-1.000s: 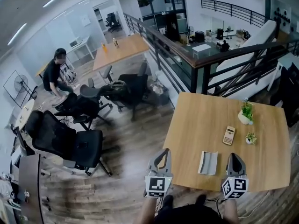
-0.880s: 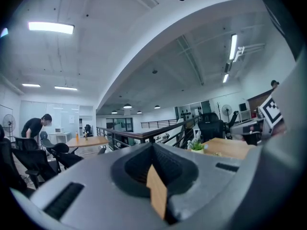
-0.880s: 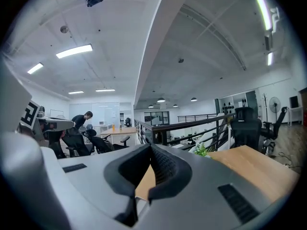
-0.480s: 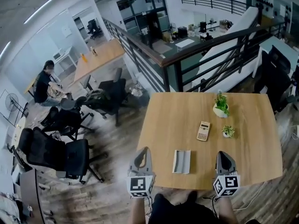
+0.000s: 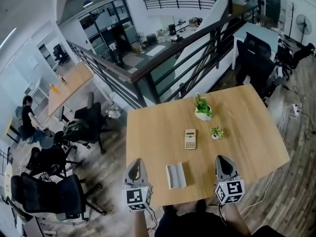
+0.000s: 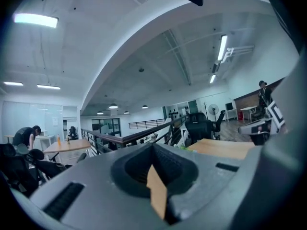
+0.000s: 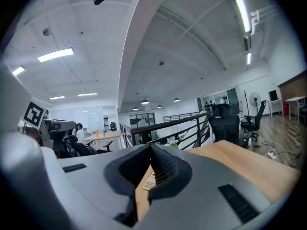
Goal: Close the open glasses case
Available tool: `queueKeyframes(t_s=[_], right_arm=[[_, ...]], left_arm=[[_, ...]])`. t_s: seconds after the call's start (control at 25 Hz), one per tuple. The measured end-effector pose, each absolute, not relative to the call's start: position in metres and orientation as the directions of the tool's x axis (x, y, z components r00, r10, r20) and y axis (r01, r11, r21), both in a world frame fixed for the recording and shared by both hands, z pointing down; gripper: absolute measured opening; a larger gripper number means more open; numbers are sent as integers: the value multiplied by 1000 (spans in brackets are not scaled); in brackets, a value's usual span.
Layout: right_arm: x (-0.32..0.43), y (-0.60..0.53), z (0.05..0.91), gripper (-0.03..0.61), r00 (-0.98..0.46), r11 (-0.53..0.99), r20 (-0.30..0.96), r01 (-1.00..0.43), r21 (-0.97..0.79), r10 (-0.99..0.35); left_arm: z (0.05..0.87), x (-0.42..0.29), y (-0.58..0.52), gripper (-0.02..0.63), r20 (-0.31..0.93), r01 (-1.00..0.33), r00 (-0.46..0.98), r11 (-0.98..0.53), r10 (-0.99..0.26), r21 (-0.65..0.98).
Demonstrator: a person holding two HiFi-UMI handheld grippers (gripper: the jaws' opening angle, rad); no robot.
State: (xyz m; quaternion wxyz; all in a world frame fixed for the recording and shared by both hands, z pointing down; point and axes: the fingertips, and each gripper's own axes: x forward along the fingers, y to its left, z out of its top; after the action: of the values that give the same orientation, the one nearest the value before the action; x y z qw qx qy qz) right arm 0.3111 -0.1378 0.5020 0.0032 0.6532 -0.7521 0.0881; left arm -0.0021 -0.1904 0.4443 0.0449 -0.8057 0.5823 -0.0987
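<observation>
open glasses case by the table's near edge, both grippers empty

the open glasses case [image 5: 176, 176] lies flat on the wooden table [image 5: 158, 127] close to its near edge, between the grippers, touching neither; left gripper [image 5: 135, 165] over the near left corner, jaws together on nothing; right gripper [image 5: 222, 162] likewise closed, empty; a calculator [image 5: 190, 138] and two potted plants [image 5: 202, 110] sit mid-table.

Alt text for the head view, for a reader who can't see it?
An open glasses case lies near the front edge of a wooden table, between the left gripper and right gripper, neither touching it. Farther back sit a calculator, a potted plant and a smaller one.
</observation>
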Motion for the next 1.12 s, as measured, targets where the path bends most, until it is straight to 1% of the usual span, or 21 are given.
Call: queueKeyframes(t_s=[0.2,0.48,0.64,0.92,1.12], right_arm=[[276,-135,491,15,-112,101,106,-989,-107,-988],[232,-139,505,15,-134,123,165,-990,-75,-977],[214,-150,502,15,-152,147,171,-988,-45,-973],[184,-162,506,15,-203,201,200,-979,-31,-959],[174,-167,515,15,-208,206,222,-978,-30,-953]], left_arm=[[462,-14,-203,0,139,-903,380,-399,-915,-160],[498,-43,-200,0,203,-899,411,-432,-889,-74],[509,-51,-192,0,212,-891,432,-451,-877,-52],[513,-75,-191,0,225,-902,415,-432,-881,-27],[516,-92,-190,0,233,-920,378,-393,-896,-18]])
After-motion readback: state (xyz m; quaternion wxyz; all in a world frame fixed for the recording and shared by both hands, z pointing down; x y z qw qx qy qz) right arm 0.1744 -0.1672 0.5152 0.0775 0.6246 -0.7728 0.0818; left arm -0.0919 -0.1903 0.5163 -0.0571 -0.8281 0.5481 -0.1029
